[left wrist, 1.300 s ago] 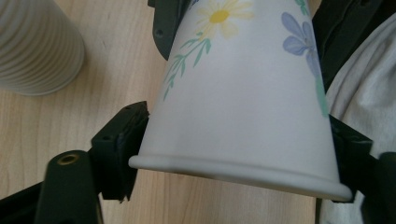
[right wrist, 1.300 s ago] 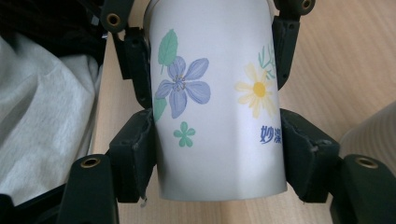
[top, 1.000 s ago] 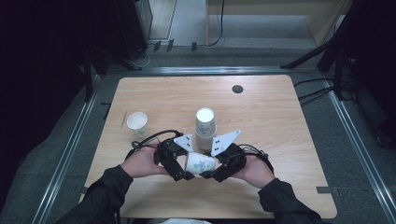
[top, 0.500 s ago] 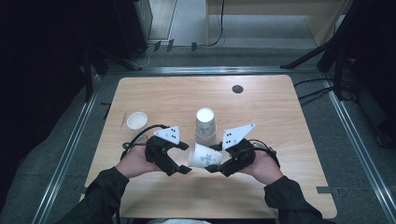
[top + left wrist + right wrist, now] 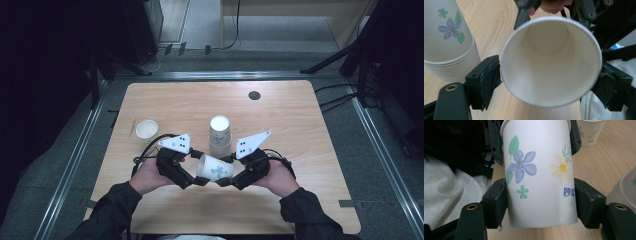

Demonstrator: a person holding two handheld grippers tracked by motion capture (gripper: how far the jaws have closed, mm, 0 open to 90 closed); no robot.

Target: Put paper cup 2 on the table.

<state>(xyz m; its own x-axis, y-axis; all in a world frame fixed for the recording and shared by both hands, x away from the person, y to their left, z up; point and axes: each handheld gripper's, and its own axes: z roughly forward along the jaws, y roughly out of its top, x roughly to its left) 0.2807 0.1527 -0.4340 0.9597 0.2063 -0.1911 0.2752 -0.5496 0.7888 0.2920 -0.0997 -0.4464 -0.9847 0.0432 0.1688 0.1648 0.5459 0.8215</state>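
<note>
A white paper cup (image 5: pixel 215 168) printed with flowers lies on its side in the air between my two grippers, near the table's front edge. My right gripper (image 5: pixel 227 177) is shut on its lower body; in the right gripper view both pads (image 5: pixel 496 202) press the cup (image 5: pixel 540 177) wall. My left gripper (image 5: pixel 200 172) faces the open mouth. Its jaws have just been closing, and in the left gripper view its pads (image 5: pixel 486 80) touch the rim of the cup (image 5: pixel 549 65) on both sides.
A stack of upside-down paper cups (image 5: pixel 220 132) stands just behind the grippers, at mid-table. A single upright cup (image 5: pixel 146 129) sits to the left. A small black disc (image 5: pixel 254 95) lies at the back right of the wooden table (image 5: pixel 300 150).
Both hands have rolled, so the grey plates on the grippers stand farther apart than a second ago. The cup has stayed between the grippers and shifted slightly.
</note>
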